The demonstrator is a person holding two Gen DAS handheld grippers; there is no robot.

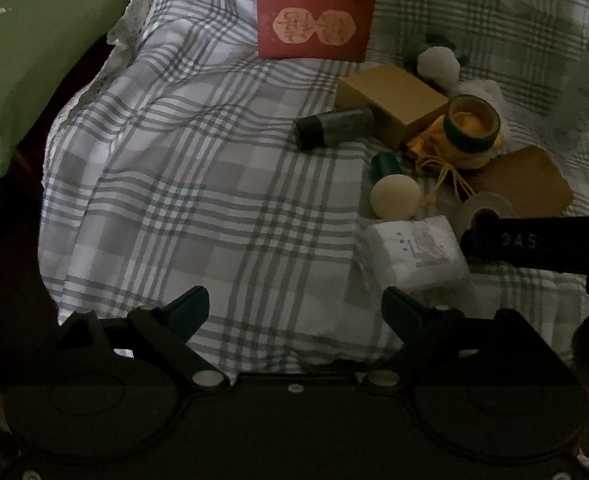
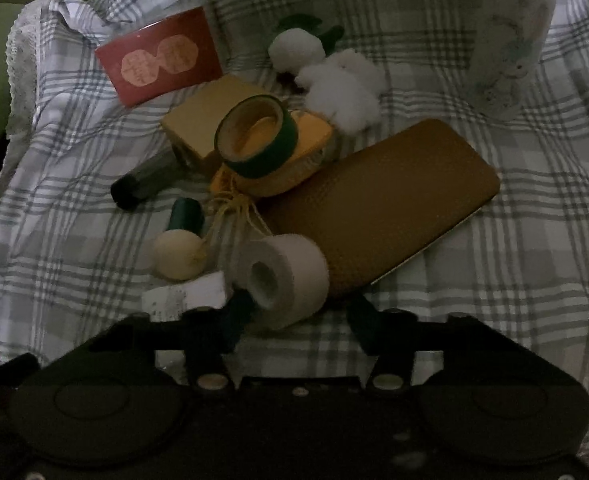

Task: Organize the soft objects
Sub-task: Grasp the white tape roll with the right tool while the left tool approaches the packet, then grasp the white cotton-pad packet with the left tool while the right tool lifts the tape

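The right gripper (image 2: 292, 318) has its fingers narrowed around a pale tape roll (image 2: 284, 280) at the near edge of the pile. The left gripper (image 1: 294, 308) hovers with fingers wide and empty over the plaid bedsheet (image 1: 198, 184). The cotton fluff (image 2: 342, 80), foam ball (image 2: 178, 254) and tissue pack (image 1: 412, 250) lie unsorted; sorting seems barely begun.
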